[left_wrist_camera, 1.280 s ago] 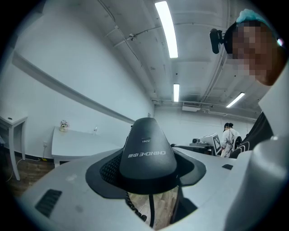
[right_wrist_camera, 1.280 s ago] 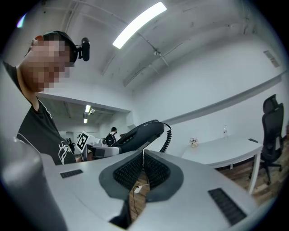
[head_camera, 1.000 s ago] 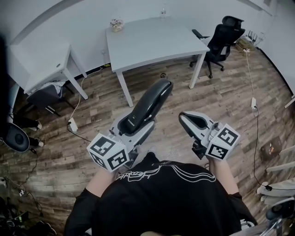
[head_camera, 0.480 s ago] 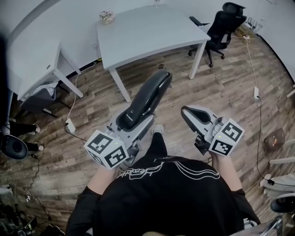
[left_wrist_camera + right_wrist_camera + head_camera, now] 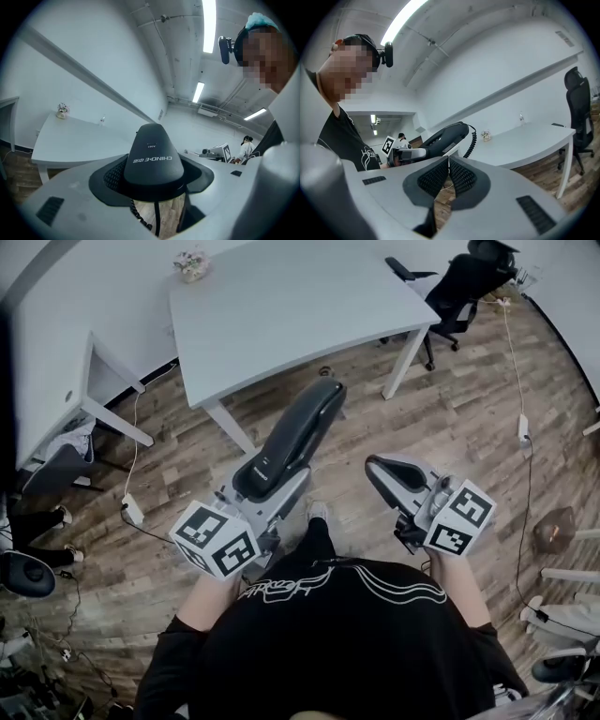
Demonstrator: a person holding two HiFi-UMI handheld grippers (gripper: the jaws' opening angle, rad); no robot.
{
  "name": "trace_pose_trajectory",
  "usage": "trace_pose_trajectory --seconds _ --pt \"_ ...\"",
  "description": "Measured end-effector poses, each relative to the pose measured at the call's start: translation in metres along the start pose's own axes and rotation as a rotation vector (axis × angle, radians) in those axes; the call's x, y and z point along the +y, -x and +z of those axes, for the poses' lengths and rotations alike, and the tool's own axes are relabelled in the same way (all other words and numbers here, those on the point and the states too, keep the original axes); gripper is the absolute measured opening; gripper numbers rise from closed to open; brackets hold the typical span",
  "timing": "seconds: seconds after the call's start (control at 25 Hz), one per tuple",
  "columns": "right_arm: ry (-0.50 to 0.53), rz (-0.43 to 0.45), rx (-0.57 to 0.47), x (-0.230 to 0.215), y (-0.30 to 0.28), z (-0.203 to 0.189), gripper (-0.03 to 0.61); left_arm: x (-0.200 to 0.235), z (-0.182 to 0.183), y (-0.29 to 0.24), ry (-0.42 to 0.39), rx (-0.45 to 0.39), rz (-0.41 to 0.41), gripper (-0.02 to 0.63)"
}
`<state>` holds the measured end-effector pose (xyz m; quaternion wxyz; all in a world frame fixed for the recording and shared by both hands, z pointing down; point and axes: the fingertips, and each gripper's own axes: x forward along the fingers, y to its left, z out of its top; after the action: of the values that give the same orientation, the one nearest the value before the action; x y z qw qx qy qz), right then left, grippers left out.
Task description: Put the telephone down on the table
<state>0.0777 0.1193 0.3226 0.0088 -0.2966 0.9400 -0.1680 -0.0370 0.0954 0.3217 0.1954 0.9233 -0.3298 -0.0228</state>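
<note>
A black telephone handset (image 5: 291, 439) with a coiled cord sticks forward and up out of my left gripper (image 5: 267, 491), whose jaws are shut on its lower end. In the left gripper view the handset (image 5: 153, 160) fills the gap between the pads. From the right gripper view the handset (image 5: 446, 135) shows to the left, with its cord hanging. My right gripper (image 5: 394, 480) is held beside it, shut with nothing between its pads (image 5: 448, 178). The grey table (image 5: 291, 306) stands ahead, beyond the handset's tip.
A second grey desk (image 5: 56, 343) stands at the left. A black office chair (image 5: 464, 282) sits at the table's far right. A small ornament (image 5: 191, 262) rests on the table's far left corner. Cables and a power strip (image 5: 131, 512) lie on the wooden floor.
The table has come nearer in the head view: the person has stepped forward with both grippers. The handset's tip now reaches close to the table's front edge. Neither grip has changed.
</note>
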Motion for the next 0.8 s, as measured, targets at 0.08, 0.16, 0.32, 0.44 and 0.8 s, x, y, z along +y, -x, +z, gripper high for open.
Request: trace_pose_trajectory --seconds 0.08,0.16,0.32,0.44,0.8 --pt "-0.025 -0.007 0.010 -0.036 -0.025 0.011 0.040 0.035 0.012 -0.026 0.025 0.015 0.013 0.282" --pt "-0.037 -0.006 0.019 -0.072 -0.053 0.024 0.040 0.070 0.026 -0.049 0.043 0.021 0.025 0.282" --pt "-0.031 -0.006 0.042 -0.132 -0.106 0.046 0.040 0.132 0.055 -0.086 0.041 0.024 0.049 0.282" --pt "-0.037 -0.002 0.034 -0.163 -0.134 0.062 0.040 0.167 0.074 -0.103 0.034 0.022 0.072 0.282" --pt "-0.033 0.057 0.037 -0.215 -0.176 0.088 0.040 0.214 0.098 -0.146 0.042 0.006 0.124 0.282"
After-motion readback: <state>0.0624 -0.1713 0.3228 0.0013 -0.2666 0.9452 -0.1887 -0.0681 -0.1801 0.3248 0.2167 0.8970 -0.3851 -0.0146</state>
